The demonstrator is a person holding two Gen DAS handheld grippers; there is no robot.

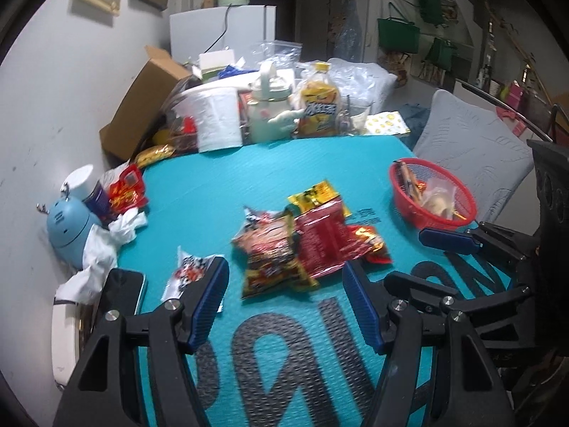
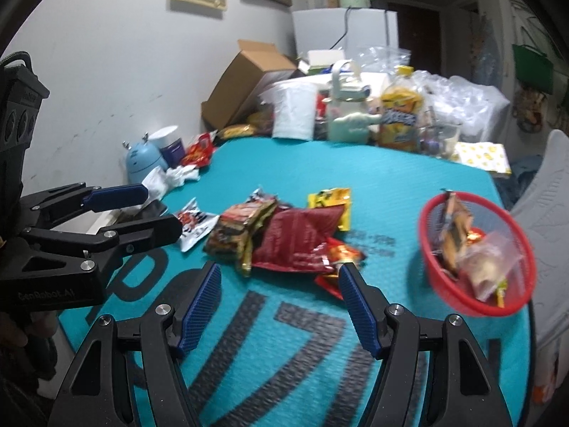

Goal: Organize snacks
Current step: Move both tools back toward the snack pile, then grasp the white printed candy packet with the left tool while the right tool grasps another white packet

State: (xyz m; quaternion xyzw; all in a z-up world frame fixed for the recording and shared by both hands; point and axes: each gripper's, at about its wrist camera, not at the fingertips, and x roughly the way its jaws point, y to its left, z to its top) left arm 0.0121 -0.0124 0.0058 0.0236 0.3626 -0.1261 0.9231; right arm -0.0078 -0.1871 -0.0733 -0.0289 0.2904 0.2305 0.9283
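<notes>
A teal mat (image 1: 199, 192) printed with large dark letters covers a table, and loose snack packets lie heaped near its middle, apparently waiting to be sorted. The heap holds a dark red chip bag (image 2: 295, 238) lying flat on top, a red-and-brown noodle-style packet (image 1: 274, 249) on its left, a yellow packet (image 2: 330, 199) poking out behind, and a small red-and-gold wrapper (image 2: 341, 252) at its near right edge. A white packet with red and black print (image 1: 188, 270) lies apart, to the left of the heap. To the right of the heap, well clear of it, stands a red mesh basket (image 2: 441, 295) that already holds a few wrapped snacks, so it looks like the place where the packets are being gathered. The left gripper (image 1: 284, 302) hovers above the mat just short of the heap, its blue-padded jaws standing apart with nothing between them. The right gripper (image 2: 281, 306) is in the same state, jaws spread and empty, aimed at the near edge of the red bag and the small wrapper. Both tools tilt downward toward the pile, which suggests each is lined up to pick a packet. Along the far edge of the table sits unrelated clutter: a cardboard box (image 1: 142, 103), a roll of paper towel (image 1: 217, 121), a pale green kettle-like jug (image 1: 266, 114) and a yellow snack bag (image 1: 316, 106). A blue round gadget (image 1: 67, 224) and crumpled white tissue (image 1: 103, 249) sit at the left edge by the wall.
</notes>
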